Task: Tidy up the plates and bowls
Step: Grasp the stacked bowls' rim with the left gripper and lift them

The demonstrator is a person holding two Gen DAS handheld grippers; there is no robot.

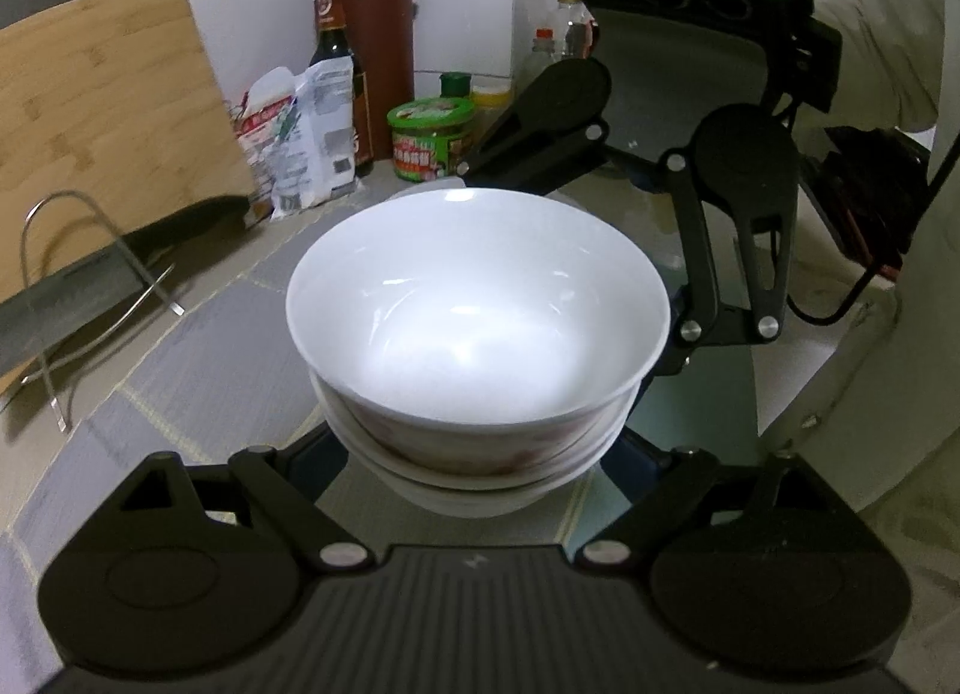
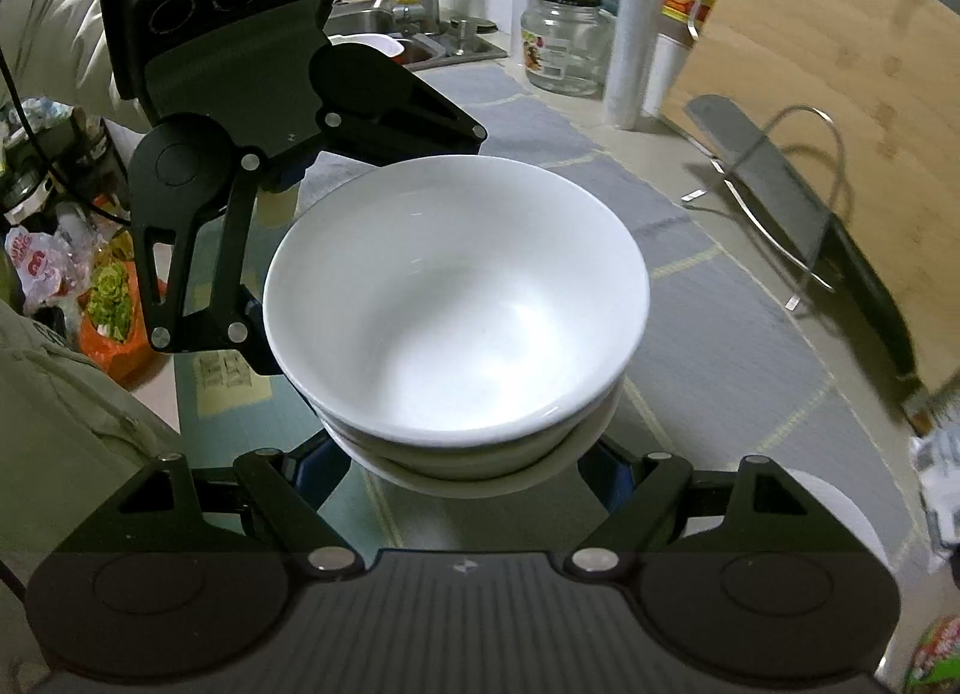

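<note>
Left wrist view alone shows the knife block [image 1: 381, 40] and green jar [image 1: 429, 139]; right wrist view alone shows the sink [image 2: 384, 28]. Both my claws, left claw [image 1: 474, 472] and right claw [image 2: 474, 463], angle downward from opposite sides, grasping the stacked white bowls [image 1: 477, 304] above the grey surface [image 1: 198, 358].

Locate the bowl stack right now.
Centre of both wrist views: the bowl stack sits clamped between the left gripper and right gripper, above the tiled counter.
</note>
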